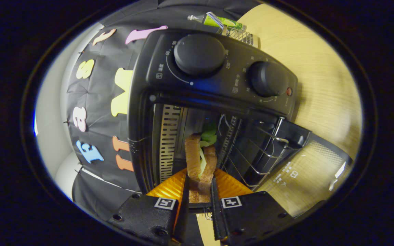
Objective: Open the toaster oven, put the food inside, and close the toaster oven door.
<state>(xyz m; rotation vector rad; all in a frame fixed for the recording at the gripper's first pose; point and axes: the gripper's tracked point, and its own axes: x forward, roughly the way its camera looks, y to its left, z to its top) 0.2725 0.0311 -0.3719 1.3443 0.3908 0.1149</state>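
toaster oven (214, 71) door (306, 171) stands open: first step done. gripper (199, 191) is clamped on the sandwich (200, 160), whose far end sits at the oven's mouth, just beside the wire rack (251, 153). judged remaining: release inside, withdraw, close door.

Black two-knob toaster oven (214, 78) on wooden worktop, glass door (306, 171) dropped open. Toast-and-lettuce sandwich (200, 160) pinched between gripper (199, 191) fingers, at oven mouth.
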